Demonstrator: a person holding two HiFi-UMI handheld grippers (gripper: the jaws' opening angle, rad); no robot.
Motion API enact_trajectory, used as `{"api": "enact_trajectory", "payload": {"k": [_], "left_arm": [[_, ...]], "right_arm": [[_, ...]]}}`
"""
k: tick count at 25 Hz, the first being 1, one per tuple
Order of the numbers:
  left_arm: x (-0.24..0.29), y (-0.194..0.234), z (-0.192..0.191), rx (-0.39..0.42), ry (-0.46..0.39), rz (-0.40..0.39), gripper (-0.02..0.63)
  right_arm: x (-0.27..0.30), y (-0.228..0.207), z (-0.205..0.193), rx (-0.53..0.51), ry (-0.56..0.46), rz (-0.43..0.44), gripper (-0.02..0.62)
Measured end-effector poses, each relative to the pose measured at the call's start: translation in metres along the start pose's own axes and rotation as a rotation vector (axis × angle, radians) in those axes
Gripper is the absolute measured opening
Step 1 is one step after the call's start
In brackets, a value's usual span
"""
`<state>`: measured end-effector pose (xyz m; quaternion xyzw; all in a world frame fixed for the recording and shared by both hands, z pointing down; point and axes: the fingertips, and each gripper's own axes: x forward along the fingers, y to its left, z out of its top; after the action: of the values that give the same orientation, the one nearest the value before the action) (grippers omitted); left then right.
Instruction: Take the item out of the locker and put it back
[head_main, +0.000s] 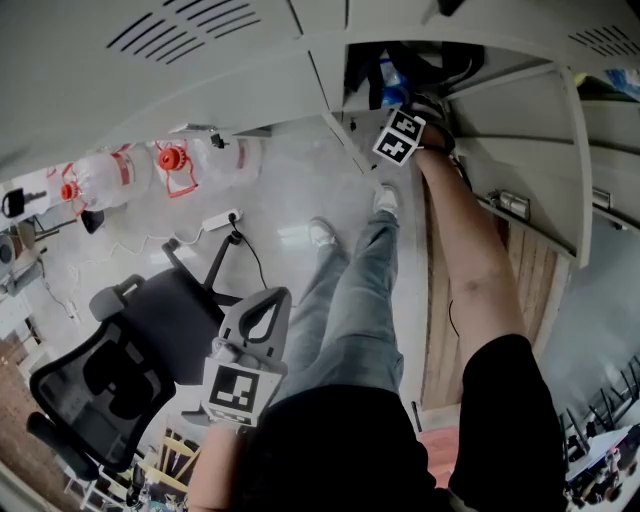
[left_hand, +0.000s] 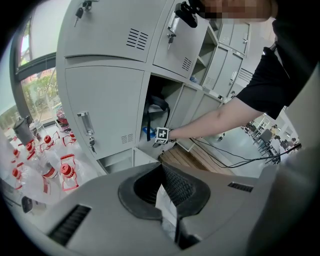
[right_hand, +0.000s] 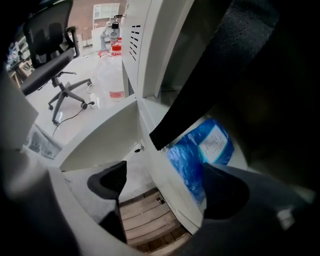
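Blue packet (right_hand: 200, 155), taken here to be the item, though the task sentence does not say which thing it means. It lies on the floor of the open locker (right_hand: 150, 65). In the right gripper view its long axis runs from 7 to 1 o'clock, and a white label sits near its upper end. A black strap (right_hand: 210, 80) crosses just above it on much the same diagonal. The strap belongs to a dark mass that fills the locker at 2 to 3 o'clock, too dark to identify.

Right tool (right_hand: 165, 187): jaws wide apart with nothing between them, placed at the locker mouth. The packet lies ahead of the tool at about 1 o'clock, close to the right jaw and not touching it. Judged from this, a grasp calls for advancing toward 1 o'clock and turning the jaws across the packet's long axis, while keeping clear of the strap.

Left tool (left_hand: 161, 167): jaws closed tip to tip. A pale sliver shows in the slit below the tips and cannot be identified. In the head view this tool hangs at 7 o'clock by the person's waist, well away from the locker at 12 to 1 o'clock, so the right arm is much the nearer.

Surroundings: office chair (head_main: 130, 350) at 8 o'clock and water bottles (head_main: 100, 180) at 10 o'clock.
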<state>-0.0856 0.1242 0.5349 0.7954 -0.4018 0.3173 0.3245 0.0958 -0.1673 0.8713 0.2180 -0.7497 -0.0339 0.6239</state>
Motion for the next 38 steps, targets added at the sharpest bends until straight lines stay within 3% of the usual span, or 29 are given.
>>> {"api": "enact_trajectory", "payload": {"k": [6,12,21,28,38], "left_arm": [[-0.001,0.000,-0.006,0.006,0.007,-0.001,0.008],[-0.005,-0.002,-0.006,0.014,0.000,0.002,0.008],[-0.008,0.000,-0.001,0.022,-0.011,0.003,0.008],[-0.011,0.001,0.007,0.033,-0.017,0.000,0.008],[-0.019,-0.003,0.021,0.043,-0.057,0.001,0.008]], "right_arm": [[-0.005,0.002,0.001,0.022,0.003,-0.035,0.376],[-0.017,-0.005,0.000,0.021,0.001,-0.103,0.176],[-0.033,-0.001,-0.007,0.062,-0.020,-0.180,0.067],[-0.060,-0.006,-0.006,0.080,-0.041,-0.264,0.035],[-0.100,0.005,-0.005,0.110,-0.052,-0.305,0.029]]}}
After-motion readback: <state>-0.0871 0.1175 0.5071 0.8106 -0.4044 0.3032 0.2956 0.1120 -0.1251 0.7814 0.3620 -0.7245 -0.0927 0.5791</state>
